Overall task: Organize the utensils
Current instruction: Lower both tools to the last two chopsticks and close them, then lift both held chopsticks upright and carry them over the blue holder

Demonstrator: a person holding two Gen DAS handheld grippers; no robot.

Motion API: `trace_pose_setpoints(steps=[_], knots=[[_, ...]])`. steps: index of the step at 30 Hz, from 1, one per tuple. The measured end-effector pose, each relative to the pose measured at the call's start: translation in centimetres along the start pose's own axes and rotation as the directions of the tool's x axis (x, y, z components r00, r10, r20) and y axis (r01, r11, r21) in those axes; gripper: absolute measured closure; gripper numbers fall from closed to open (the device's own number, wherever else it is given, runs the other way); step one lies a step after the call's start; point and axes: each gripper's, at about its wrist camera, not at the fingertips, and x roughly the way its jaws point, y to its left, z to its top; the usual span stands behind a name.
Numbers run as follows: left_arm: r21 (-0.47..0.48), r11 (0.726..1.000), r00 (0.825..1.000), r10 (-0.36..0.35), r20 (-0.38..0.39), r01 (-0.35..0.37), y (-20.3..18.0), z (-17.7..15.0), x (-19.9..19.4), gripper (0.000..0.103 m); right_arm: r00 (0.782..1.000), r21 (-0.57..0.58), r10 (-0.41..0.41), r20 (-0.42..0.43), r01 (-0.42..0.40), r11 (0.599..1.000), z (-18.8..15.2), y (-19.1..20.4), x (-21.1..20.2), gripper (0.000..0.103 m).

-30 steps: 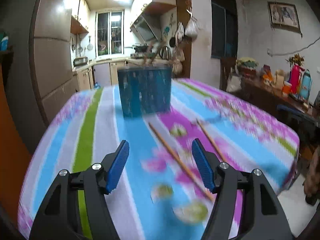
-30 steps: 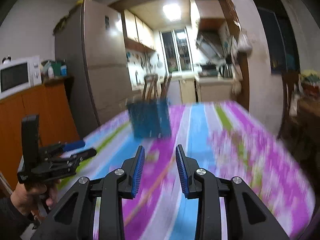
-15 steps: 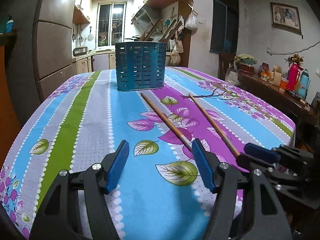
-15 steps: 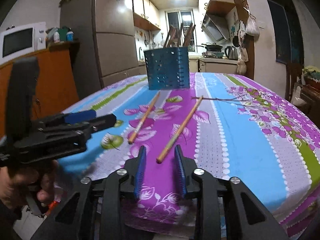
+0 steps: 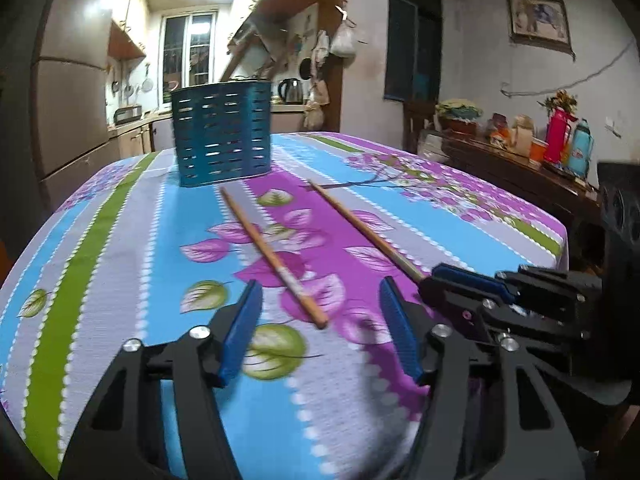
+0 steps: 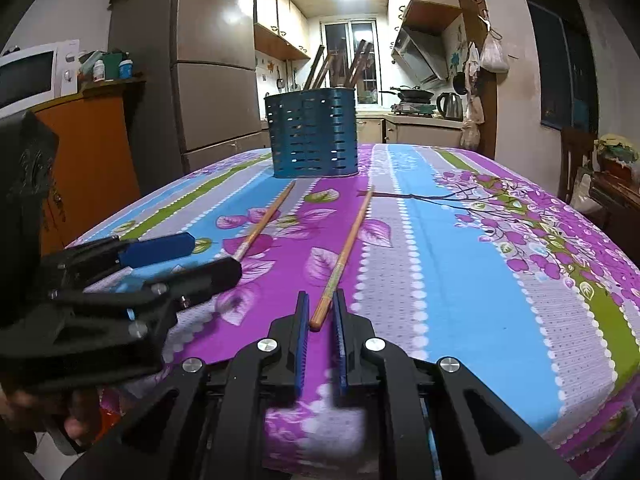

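Two wooden chopsticks lie on the flowered tablecloth, pointing toward a blue slotted utensil holder (image 5: 222,134) (image 6: 314,134) that holds several utensils. My left gripper (image 5: 320,316) is open, its jaws on either side of the near end of the left chopstick (image 5: 272,254) (image 6: 262,224). My right gripper (image 6: 322,320) has its jaws narrowed around the near end of the right chopstick (image 6: 346,246) (image 5: 360,228), which still rests on the cloth. Each gripper also shows in the other's view, the right gripper (image 5: 460,284) and the left gripper (image 6: 160,256).
The table (image 6: 480,260) ends close in front of both grippers and drops off at the right. A fridge (image 6: 212,80) and an orange cabinet with a microwave (image 6: 28,72) stand left. A dark sideboard (image 5: 512,168) with bottles stands right.
Both grippers moved forward onto the chopstick ends. The right gripper's jaws narrowed around the right chopstick's end. The left gripper stayed open.
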Motion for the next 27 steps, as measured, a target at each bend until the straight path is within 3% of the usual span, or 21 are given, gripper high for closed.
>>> trace_pose_setpoints(steps=[8, 14, 16, 19, 20, 23, 27], knots=[[0.001, 0.994, 0.994, 0.108, 0.031, -0.108, -0.8, -1.2, 1.0, 0.089, 0.999, -0.007, 0.021, 0.041, -0.021, 1.0, -0.7, -0.7, -0.4, 0.09], [0.018, 0.985, 0.981, 0.172, 0.089, -0.174, -1.5, -1.8, 1.1, 0.087, 0.997, -0.018, 0.009, 0.075, -0.007, 1.0, -1.1, -0.3, -0.4, 0.089], [-0.002, 0.982, 0.976, 0.189, 0.11, -0.19, -1.6, -1.9, 1.0, 0.07, 0.996, -0.022, 0.0, 0.085, 0.002, 1.0, -1.2, -0.2, -0.4, 0.089], [-0.006, 0.979, 0.971, 0.205, 0.126, -0.206, -1.6, -2.0, 0.8, 0.068, 0.995, -0.028, -0.013, 0.101, 0.016, 0.999, -1.4, 0.1, -0.4, 0.089], [-0.011, 0.979, 0.971, 0.202, 0.125, -0.202, -1.4, -1.9, 0.7, 0.069, 0.994, -0.033, -0.02, 0.107, 0.024, 0.999, -1.5, 0.2, -0.4, 0.089], [-0.025, 0.981, 0.974, 0.196, 0.116, -0.195, -1.3, -1.8, 0.7, 0.091, 0.993, -0.039, -0.031, 0.114, 0.035, 0.999, -1.6, 0.4, -0.4, 0.089], [-0.038, 0.979, 0.973, 0.201, 0.112, -0.198, -1.2, -1.8, 0.5, 0.096, 0.992, -0.019, -0.03, 0.124, 0.033, 0.999, -1.6, 0.2, -0.3, 0.09]])
